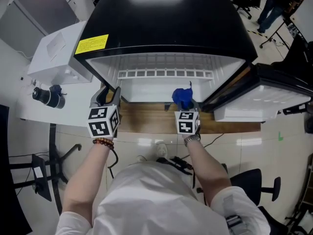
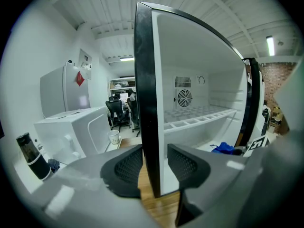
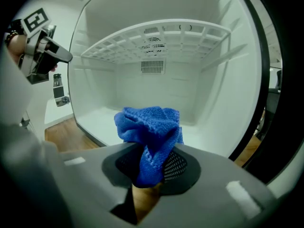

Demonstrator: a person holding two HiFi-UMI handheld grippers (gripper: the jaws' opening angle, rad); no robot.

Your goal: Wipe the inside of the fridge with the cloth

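Note:
A small black fridge (image 1: 166, 28) stands open on a wooden tabletop (image 1: 146, 122), its white inside and wire shelf (image 1: 166, 73) in view. My left gripper (image 1: 108, 95) straddles the front edge of the fridge's left wall (image 2: 145, 103), with a pad on each side; in the left gripper view (image 2: 155, 163) the pads look closed on it. The right gripper (image 1: 185, 103) is shut on a bunched blue cloth (image 3: 149, 127) and sits at the fridge's mouth, right of centre, above the white floor (image 3: 104, 120). The cloth (image 2: 223, 148) also shows low in the left gripper view.
The fridge door (image 1: 264, 97) hangs open to the right. A white appliance (image 1: 58, 55) and a black bottle (image 1: 48, 97) sit on the white table to the left. Office chairs and a person (image 1: 269, 6) are further off.

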